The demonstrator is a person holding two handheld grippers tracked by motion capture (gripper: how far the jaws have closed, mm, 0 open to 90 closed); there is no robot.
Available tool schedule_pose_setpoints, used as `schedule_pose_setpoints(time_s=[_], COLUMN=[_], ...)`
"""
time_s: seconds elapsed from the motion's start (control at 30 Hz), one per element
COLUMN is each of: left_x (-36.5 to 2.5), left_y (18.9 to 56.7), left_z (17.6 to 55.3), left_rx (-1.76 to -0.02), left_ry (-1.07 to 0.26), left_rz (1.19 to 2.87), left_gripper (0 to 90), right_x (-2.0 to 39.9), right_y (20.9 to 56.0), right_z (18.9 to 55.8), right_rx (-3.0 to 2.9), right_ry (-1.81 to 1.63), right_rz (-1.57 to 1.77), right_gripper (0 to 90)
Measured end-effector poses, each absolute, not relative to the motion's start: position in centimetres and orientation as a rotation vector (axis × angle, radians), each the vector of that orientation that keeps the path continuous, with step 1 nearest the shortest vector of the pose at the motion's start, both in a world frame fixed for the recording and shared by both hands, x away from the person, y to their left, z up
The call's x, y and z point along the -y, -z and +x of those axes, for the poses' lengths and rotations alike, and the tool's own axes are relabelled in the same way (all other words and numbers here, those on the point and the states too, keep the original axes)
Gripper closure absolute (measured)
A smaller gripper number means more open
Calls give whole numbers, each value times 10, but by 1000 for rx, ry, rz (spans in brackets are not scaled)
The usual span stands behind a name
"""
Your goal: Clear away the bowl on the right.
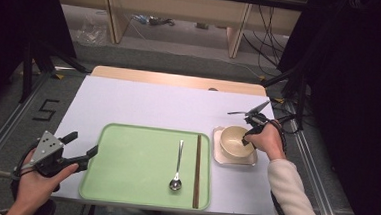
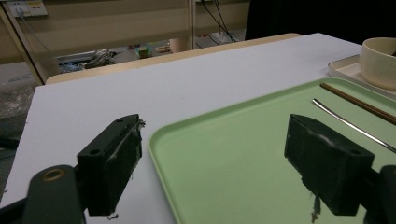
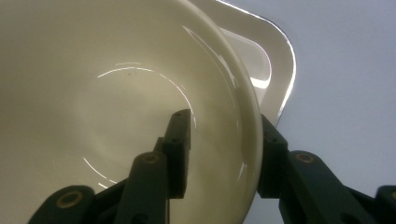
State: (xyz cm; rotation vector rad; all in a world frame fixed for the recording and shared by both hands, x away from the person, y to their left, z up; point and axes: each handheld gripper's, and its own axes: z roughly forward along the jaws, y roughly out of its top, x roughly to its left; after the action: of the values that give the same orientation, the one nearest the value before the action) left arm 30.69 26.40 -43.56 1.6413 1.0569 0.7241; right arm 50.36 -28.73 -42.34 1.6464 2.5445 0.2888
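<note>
A cream bowl (image 1: pixel 236 140) (image 3: pixel 116 93) stands on a small square white plate (image 1: pixel 218 159) (image 3: pixel 275 70) to the right of a green tray (image 1: pixel 135 159) (image 2: pixel 233 154). My right gripper (image 1: pixel 247 136) (image 3: pixel 223 121) straddles the bowl's near right rim, one jaw inside the bowl and the other outside its wall. A gap shows between the inner jaw and the wall. On the tray lie a metal spoon (image 1: pixel 178 167) (image 2: pixel 345 123) and a pair of brown chopsticks (image 1: pixel 197 170) (image 2: pixel 359 102). My left gripper (image 1: pixel 82 144) (image 2: pixel 212 168) stands open over the tray's left edge, holding nothing.
A white mat (image 1: pixel 154 100) covers the table, with a strip of bare wood (image 1: pixel 180 79) along the far edge. The bowl (image 2: pixel 380 60) and plate (image 2: pixel 345 67) sit close to the table's right edge. Dark stands and cables flank the table.
</note>
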Motion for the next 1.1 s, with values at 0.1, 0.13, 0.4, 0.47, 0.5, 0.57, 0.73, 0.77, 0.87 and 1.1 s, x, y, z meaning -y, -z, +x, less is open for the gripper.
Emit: schedule_pose_setpoints(time_s=[0.1, 0.13, 0.4, 0.47, 0.5, 0.57, 0.73, 0.77, 0.87, 1.1], left_x=[-264, -264, -264, -264, -264, -263, -264, -264, -264, -263], left_y=[436, 436, 435, 436, 436, 435, 436, 436, 436, 436], left_z=[307, 307, 307, 307, 307, 307, 307, 307, 307, 308], left_rx=[-1057, -1057, -1058, -1057, -1057, -1057, -1056, -1056, -1057, -1057], left_ry=[-723, -724, -728, -727, -727, -728, -724, -723, -723, -724], left_rz=[1641, 1642, 1643, 1644, 1644, 1643, 1644, 1645, 1645, 1646], left_gripper=[186, 186, 186, 187, 187, 187, 188, 188, 188, 188], right_x=[285, 287, 290, 290, 290, 286, 279, 279, 271, 270], right_y=[423, 424, 415, 411, 409, 405, 401, 402, 398, 395], right_z=[502, 503, 499, 499, 498, 498, 495, 496, 492, 491], right_rx=[-2480, -2494, -2476, -2517, -2517, -2526, -2501, -2491, -2436, -2457], right_ry=[-227, -224, -298, -346, -328, -337, -320, -313, -271, -299], right_rz=[1683, 1639, 1636, 1604, 1570, 1585, 1573, 1516, 1633, 1605], right_gripper=[720, 743, 825, 852, 856, 858, 858, 859, 857, 858])
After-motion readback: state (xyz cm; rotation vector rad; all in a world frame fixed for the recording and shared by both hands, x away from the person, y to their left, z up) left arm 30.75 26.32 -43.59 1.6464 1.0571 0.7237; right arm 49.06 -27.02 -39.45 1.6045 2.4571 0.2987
